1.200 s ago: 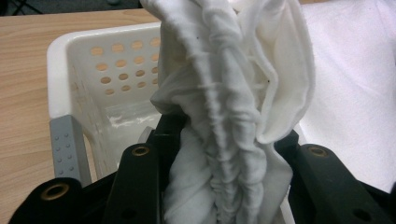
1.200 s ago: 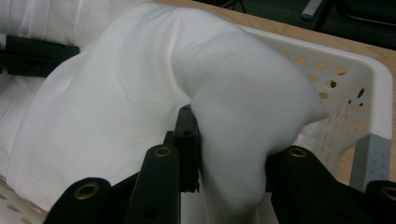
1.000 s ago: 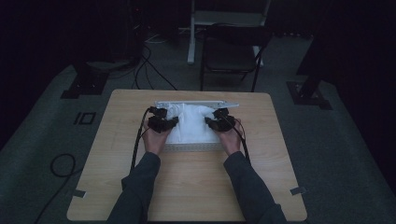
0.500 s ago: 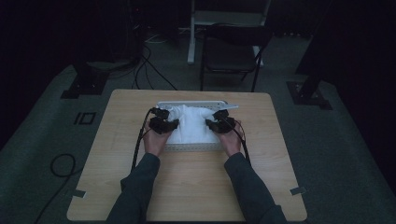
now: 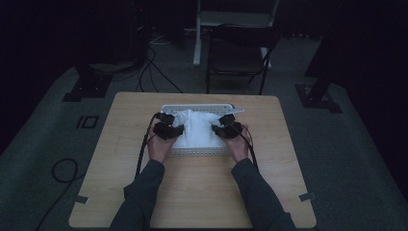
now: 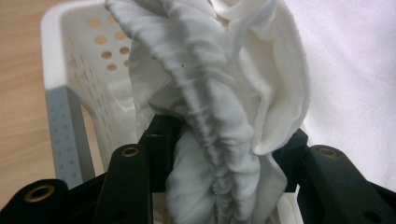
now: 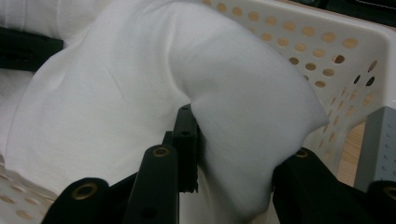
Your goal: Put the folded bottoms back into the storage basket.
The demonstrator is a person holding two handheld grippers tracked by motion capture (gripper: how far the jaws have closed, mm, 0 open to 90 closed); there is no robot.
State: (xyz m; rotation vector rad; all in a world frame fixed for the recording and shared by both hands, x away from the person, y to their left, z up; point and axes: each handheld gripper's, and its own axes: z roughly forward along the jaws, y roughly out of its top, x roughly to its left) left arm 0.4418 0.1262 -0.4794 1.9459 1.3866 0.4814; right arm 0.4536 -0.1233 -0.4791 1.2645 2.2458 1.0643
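White cloth (image 5: 198, 127) bunched in perforated basket (image 5: 197, 152) on table (image 5: 192, 192), left hand-held gripper (image 6: 219, 154) and right hand-held gripper (image 7: 233, 154) each clamped on it

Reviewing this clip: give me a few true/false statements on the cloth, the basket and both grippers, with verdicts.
1. The left gripper pinches bunched white cloth. True.
2. The basket is solid-walled. False: its white walls are perforated with round holes.
3. The right gripper is open and holds nothing. False: its jaws are closed on a fold of the cloth.
4. The basket sits on a wooden table. True.
5. The cloth lies on the floor. False: it is in the basket.
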